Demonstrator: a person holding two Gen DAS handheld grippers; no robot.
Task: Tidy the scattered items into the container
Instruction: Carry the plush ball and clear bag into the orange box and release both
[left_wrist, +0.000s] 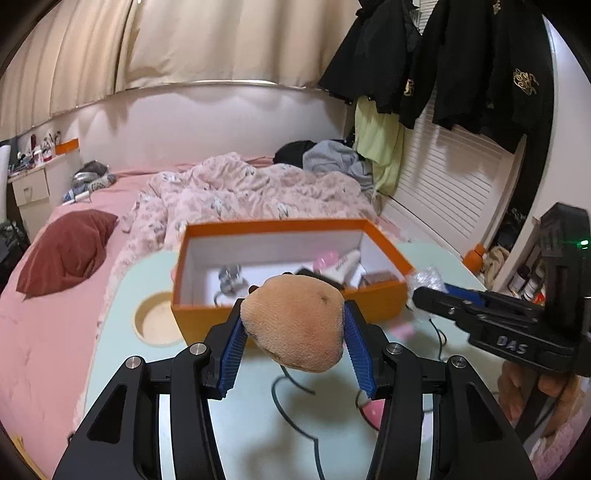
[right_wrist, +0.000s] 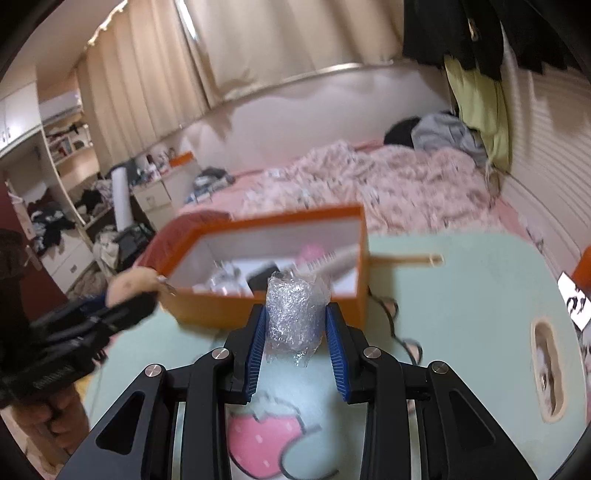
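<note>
Bedroom clutter and a pink bed lie behind the mint table (left_wrist: 122, 295) where I work, and the orange box (left_wrist: 288, 310) stands on it at my 12 o'clock. My left gripper (left_wrist: 293, 328) has its fingers closed on a tan plush (left_wrist: 299, 325), held in the air just before the near wall of the box. My right gripper (right_wrist: 295, 325) has its fingers narrow around a wad of bubble wrap (right_wrist: 295, 314), also just short of the box, at about 2 o'clock from the left one. To do this step well, I think I should carry both loads over the near wall before I open, and release one at a time, so that the hands do not collide. The plush is soft and may catch on the rim. Inside the box I see a white comb (right_wrist: 332, 263), something pink (left_wrist: 325, 261), a dark flat item (right_wrist: 263, 279), a small brown box (left_wrist: 380, 277) and a shiny small thing (left_wrist: 231, 278) which I cannot identify. A black cable (left_wrist: 291, 402) is on the table, not yet tidied.
</note>
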